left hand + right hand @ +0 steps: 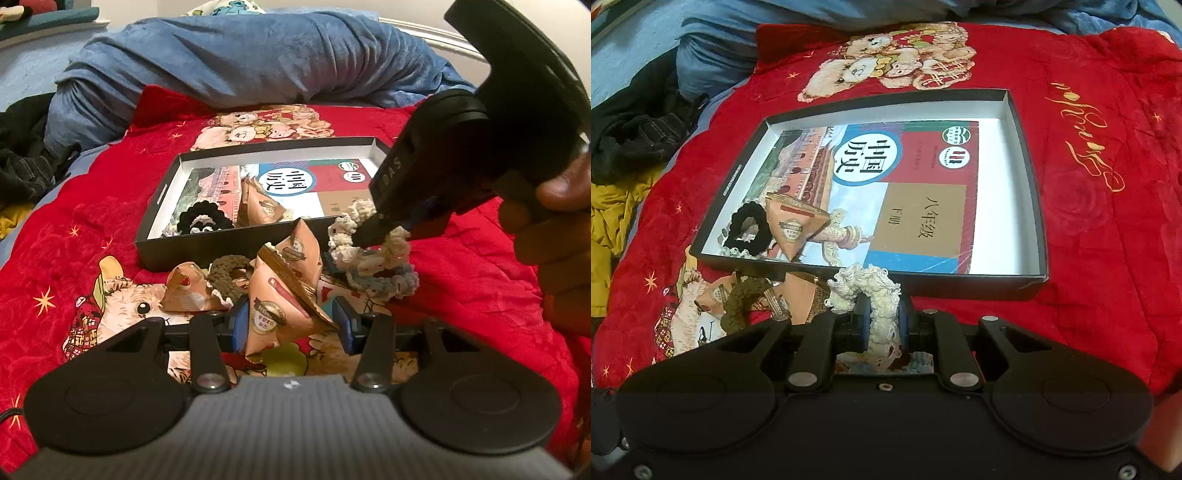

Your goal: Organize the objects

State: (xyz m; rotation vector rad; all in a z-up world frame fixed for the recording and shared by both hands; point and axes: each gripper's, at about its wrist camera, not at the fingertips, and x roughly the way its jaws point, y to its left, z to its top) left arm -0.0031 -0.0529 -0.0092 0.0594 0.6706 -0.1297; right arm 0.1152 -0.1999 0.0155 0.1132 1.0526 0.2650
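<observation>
A black shallow box [159, 192] [1027, 162] lies on the red blanket, with a textbook [923, 192], a black scrunchie [197, 219] [748, 230] and a tan snack packet [260, 206] [794, 225] inside. In front of it lie more tan packets [299, 251], a brown scrunchie [227, 275] [740, 299] and a blue scrunchie [391, 282]. My left gripper [290, 325] is open around a tan packet [275, 306]. My right gripper [882, 325] [373, 236] is shut on a cream scrunchie [871, 291] [365, 243] just before the box's near wall.
A red teddy-bear blanket [92, 229] [1108, 221] covers the bed. A rolled blue blanket [240, 62] lies behind the box. Dark clothes [22, 155] [635, 136] and a yellow garment [613, 218] are piled at the left.
</observation>
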